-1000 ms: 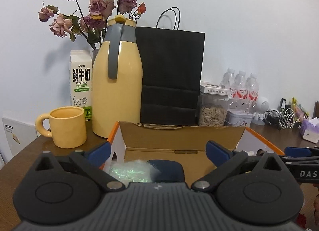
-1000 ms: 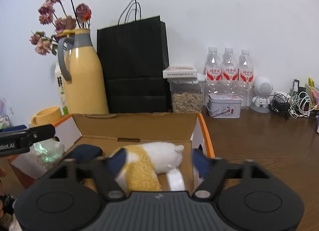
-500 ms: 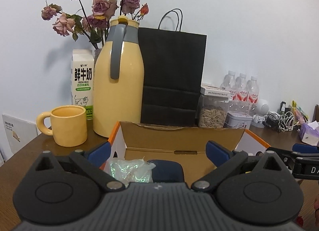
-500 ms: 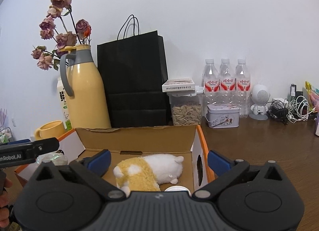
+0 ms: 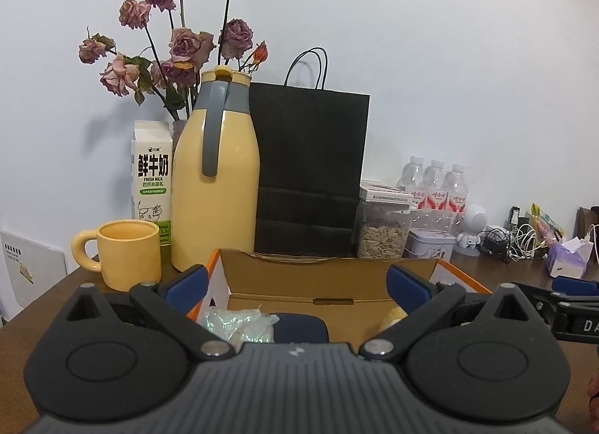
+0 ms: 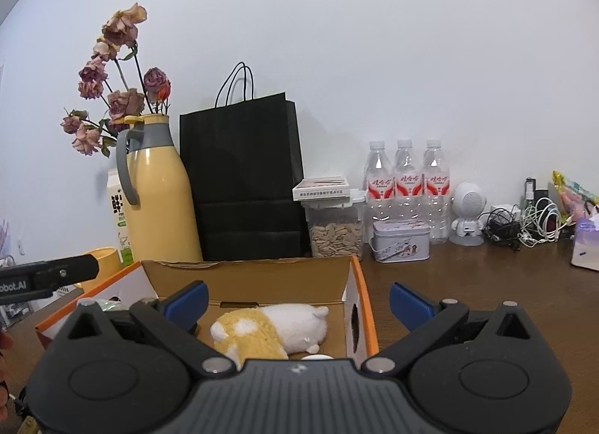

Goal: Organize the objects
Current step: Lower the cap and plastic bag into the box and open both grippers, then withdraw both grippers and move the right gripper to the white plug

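Cardboard box (image 6: 352, 276) near the surface's front edge is already holding the plush (image 6: 269, 329), pouch (image 5: 239, 325) and case (image 5: 299, 325), so left tongs (image 5: 295, 286) and right tongs (image 6: 297, 301) are both gaping empty above it.

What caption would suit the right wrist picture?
Open right claw above a cardboard box holding a plush toy, cluttered table behind.

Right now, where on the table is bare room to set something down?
Free: the wood right of the cardboard box, in front of the tin and tissue pack. Crowded: the back wall row, from mug to cables.
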{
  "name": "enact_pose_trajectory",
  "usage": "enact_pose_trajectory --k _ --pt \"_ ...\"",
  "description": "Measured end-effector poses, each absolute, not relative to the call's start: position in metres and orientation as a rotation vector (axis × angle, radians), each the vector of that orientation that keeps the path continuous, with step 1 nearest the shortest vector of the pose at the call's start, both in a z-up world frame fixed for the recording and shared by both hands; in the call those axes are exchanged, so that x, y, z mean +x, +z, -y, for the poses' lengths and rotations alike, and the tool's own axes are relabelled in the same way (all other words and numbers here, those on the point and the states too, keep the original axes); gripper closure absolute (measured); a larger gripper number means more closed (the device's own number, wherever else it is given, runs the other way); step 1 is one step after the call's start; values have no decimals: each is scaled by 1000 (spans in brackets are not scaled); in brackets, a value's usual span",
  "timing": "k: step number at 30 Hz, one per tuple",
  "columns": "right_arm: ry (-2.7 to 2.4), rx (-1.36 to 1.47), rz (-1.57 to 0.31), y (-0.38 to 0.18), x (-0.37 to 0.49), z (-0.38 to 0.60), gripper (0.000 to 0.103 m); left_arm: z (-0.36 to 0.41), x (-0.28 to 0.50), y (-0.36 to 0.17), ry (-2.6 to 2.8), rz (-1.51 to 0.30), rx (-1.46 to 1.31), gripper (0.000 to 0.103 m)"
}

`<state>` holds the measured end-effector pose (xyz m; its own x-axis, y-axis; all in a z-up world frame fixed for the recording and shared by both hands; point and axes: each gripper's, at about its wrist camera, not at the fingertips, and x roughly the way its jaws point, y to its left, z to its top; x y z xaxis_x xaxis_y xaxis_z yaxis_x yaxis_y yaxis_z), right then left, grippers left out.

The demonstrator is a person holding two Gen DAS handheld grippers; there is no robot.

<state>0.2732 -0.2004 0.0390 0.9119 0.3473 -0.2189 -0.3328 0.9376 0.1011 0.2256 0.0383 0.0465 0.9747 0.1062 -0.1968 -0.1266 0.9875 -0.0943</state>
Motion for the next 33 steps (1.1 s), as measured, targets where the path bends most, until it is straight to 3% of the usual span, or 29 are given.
enact_pose_trajectory --k 9,31,33 --pt "357 23 -246 42 230 215 0 -39 191 56 113 -194 -121 0" --pt "386 -117 -535 -8 163 252 0 -58 109 27 113 -408 -102 0" --pt "381 -119 -555 -9 168 255 8 -61 105 25 125 -418 -106 0"
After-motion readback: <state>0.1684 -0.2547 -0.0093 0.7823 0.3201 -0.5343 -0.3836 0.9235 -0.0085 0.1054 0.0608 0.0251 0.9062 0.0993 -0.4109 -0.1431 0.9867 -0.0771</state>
